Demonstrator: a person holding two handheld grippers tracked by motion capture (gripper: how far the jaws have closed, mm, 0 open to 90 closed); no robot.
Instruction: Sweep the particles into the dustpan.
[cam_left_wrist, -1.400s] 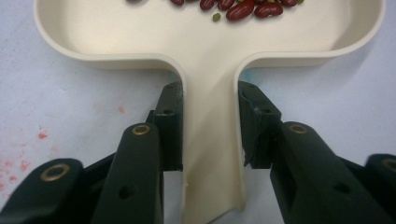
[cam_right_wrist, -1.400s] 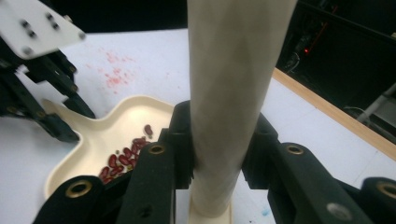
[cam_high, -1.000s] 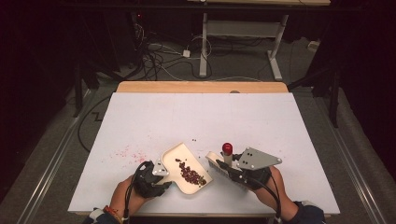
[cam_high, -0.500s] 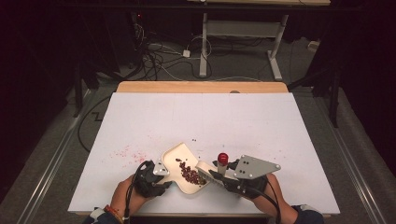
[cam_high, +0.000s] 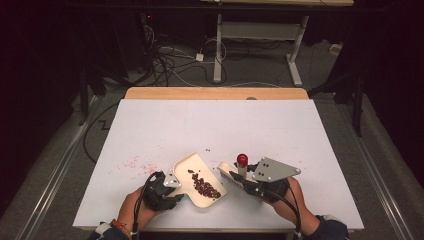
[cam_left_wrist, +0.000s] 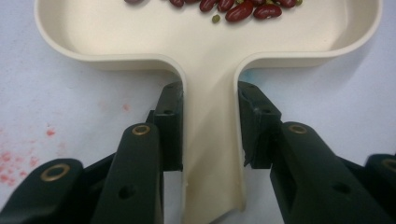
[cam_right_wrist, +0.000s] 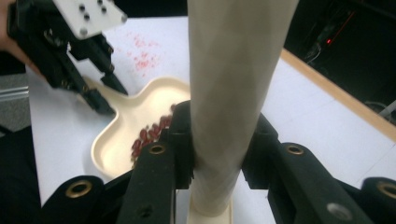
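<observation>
A cream dustpan (cam_high: 200, 184) loaded with red beans (cam_high: 204, 186) lies flat on the white tabletop (cam_high: 215, 125) near the person's edge, its handle clamped between the left tongs (cam_high: 170, 181). Just to its right, the right tongs (cam_high: 235, 176) are closed around the cream handle of a brush (cam_high: 227, 171) topped with a red knob (cam_high: 242, 160). In the left gripper view the pan's handle (cam_left_wrist: 212, 154) sits squarely between both black jaws. The risk, as judged from here: a brisk stroke of the brush toward the pan's open lip could flick beans back onto the tabletop, and any tilt of the left hand would let the pile roll out. Faint red specks (cam_high: 135, 163) lie scattered to the pan's left.
</observation>
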